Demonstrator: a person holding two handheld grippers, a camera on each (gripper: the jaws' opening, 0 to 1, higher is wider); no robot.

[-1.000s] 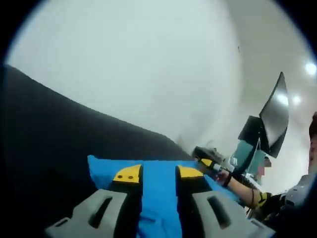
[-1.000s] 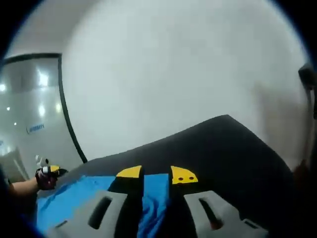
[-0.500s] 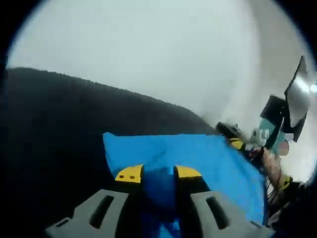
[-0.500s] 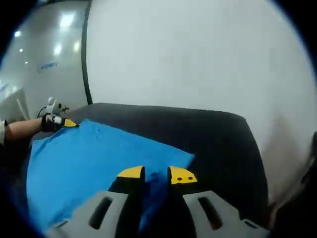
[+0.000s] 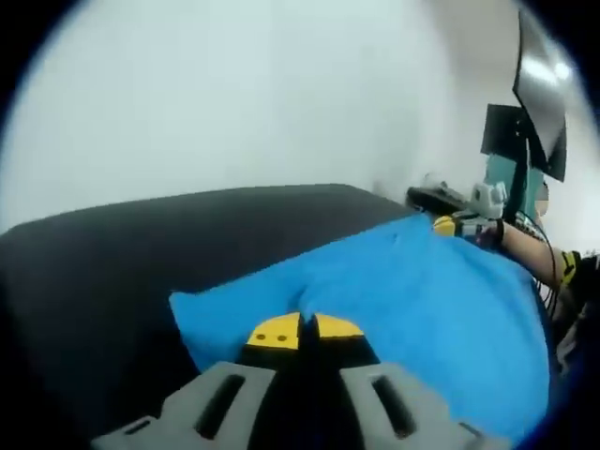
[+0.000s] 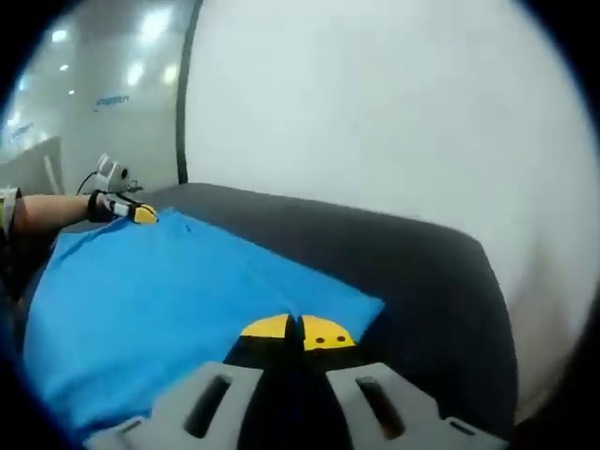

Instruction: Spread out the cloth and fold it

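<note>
1. Now, left gripper view: the left hand-held gripper, gapped half a second ago, is pinched closed on the blue cloth, which lies spread over the dark desk.
2. Right gripper view: the right hand-held gripper has likewise closed on the cloth's edge; spreading looks done, folding next.

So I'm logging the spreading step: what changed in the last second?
Both tongs, left and right, closed their jaws fully on the blue cloth, one at each near corner. The cloth went from bunched to spread flat across the dark table. Each pair stayed at its own corner throughout.
</note>
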